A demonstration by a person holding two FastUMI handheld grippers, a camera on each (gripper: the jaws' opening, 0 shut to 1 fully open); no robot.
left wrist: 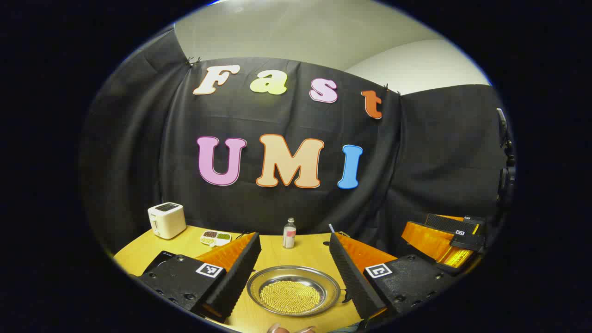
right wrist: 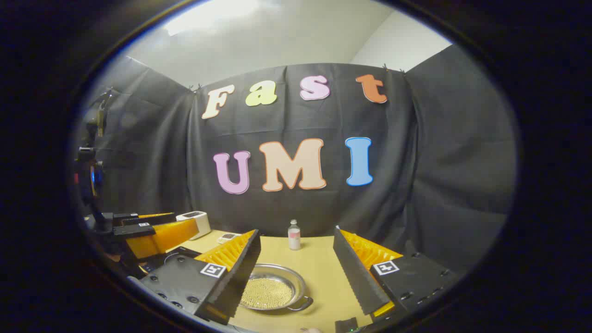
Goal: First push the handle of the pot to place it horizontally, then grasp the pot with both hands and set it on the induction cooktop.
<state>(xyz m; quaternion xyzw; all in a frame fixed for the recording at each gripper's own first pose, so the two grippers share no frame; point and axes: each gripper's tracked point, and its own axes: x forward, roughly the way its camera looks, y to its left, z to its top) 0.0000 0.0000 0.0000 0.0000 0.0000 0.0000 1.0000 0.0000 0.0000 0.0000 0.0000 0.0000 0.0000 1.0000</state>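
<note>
Between my left gripper (left wrist: 295, 273)'s spread fingers, just ahead of the tips, sits the pot (left wrist: 293, 290), a shallow steel pan on the wooden table (left wrist: 305, 252). From my right gripper (right wrist: 298, 273), also spread wide and holding nothing, the pot (right wrist: 270, 291) lies ahead and toward my left finger, partly hidden behind it.

I judge the pot stiff and its polished rim slippery. It holds a loose bed of small yellow beads (left wrist: 290, 296), so it will be heavier than it looks, and any tilt will send them rolling. A small loop handle (right wrist: 303, 304) shows on the rim in the right gripper view; that is where I would push. For the lift, I would pinch the rim on opposite sides and keep it level.

To the left of my left finger lies a dark flat slab (left wrist: 159, 261), likely the induction cooktop.

Farther ahead: one small bottle (left wrist: 289, 233) beyond the pot, one divided dish (left wrist: 215, 237) and one white toaster (left wrist: 166, 220) off to my left. One pot, two grippers.
</note>
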